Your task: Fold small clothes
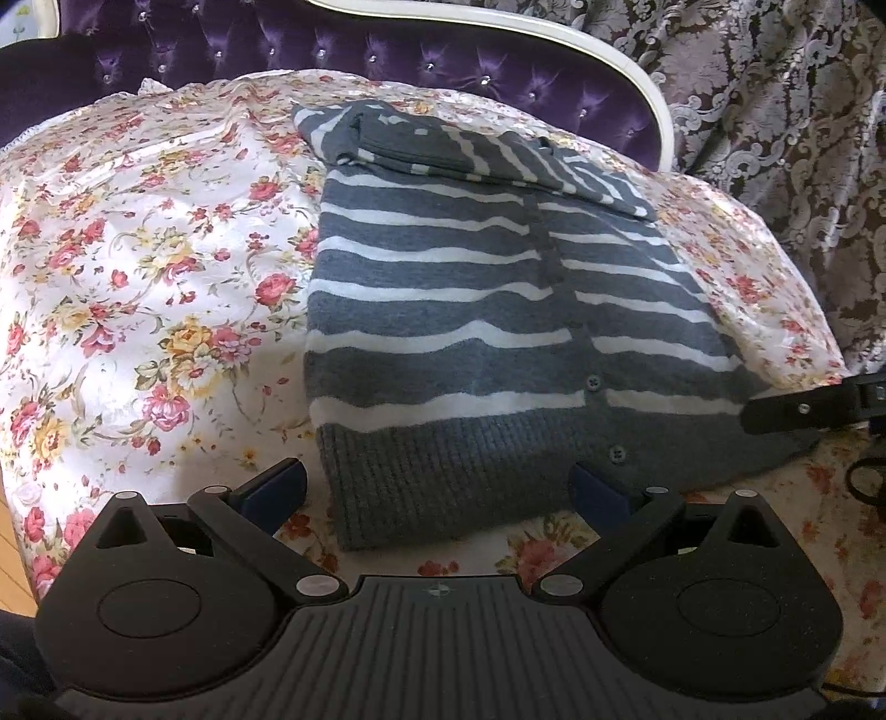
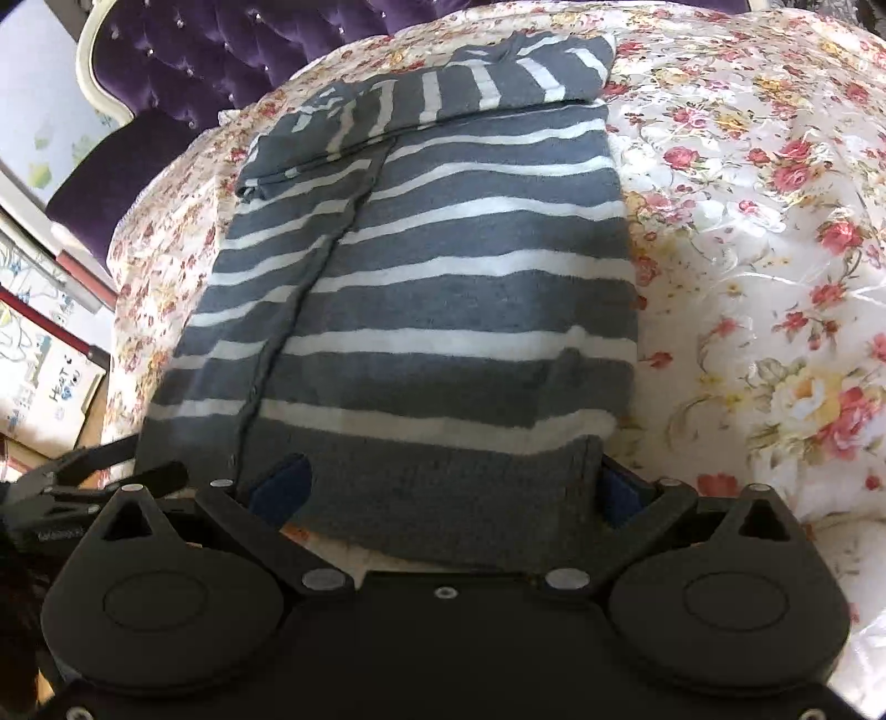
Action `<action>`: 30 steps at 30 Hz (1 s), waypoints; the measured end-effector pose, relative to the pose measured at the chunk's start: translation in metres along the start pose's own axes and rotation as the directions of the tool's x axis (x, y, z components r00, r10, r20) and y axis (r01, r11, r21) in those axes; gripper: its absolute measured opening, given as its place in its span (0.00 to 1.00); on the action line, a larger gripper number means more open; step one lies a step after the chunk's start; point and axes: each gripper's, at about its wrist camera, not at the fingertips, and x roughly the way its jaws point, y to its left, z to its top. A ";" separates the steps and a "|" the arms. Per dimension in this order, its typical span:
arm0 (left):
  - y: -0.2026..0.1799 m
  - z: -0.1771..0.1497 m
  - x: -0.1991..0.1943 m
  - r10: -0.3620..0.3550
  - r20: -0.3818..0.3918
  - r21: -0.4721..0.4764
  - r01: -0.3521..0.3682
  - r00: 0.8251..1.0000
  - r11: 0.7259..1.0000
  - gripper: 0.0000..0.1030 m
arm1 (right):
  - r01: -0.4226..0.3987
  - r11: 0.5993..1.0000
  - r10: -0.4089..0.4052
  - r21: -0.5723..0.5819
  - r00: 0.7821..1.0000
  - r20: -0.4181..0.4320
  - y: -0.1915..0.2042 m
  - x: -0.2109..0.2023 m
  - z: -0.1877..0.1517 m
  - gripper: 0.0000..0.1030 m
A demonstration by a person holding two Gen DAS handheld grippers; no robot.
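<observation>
Blue pads line the fingers of both grippers, and in each view the jaws stand wide apart. In the left wrist view the left gripper (image 1: 440,487) sits at the bottom centre of the frame, its two fingertips on either side of the near corner of the cardigan's ribbed hem, which lies between them without being pinched. In the right wrist view the right gripper (image 2: 454,487) is likewise spread, and the grey hem drapes across the gap between its fingers and partly over them; nothing is clamped. That striped cardigan (image 1: 498,310), grey with white bands and a buttoned placket down its front, lies flat on the floral cover (image 1: 138,249), filling the middle of both frames. Its sleeves are folded across the chest at the far end, in the upper centre of each view. At the right edge of the left wrist view, a black finger of the right gripper rests against the cardigan's side. Beyond the cover, along the top of the frames, runs a purple tufted headboard (image 1: 249,44) with a cream frame, and a patterned curtain (image 1: 775,111) hangs in the upper right.
</observation>
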 end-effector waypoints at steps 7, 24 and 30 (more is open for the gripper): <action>0.005 0.000 -0.003 -0.037 0.001 -0.038 0.037 0.999 0.999 0.98 | -0.025 0.998 0.022 0.052 0.998 0.054 -0.007 -0.010 -0.003 0.91; 0.017 0.011 -0.005 -0.032 0.027 -0.140 0.036 0.999 0.990 0.45 | -0.060 0.989 0.046 0.136 0.993 0.105 -0.028 -0.018 -0.011 0.21; 0.022 0.011 -0.009 -0.068 0.046 -0.176 0.075 0.997 0.981 0.08 | -0.091 0.988 0.073 0.128 0.987 0.144 -0.031 -0.028 -0.015 0.13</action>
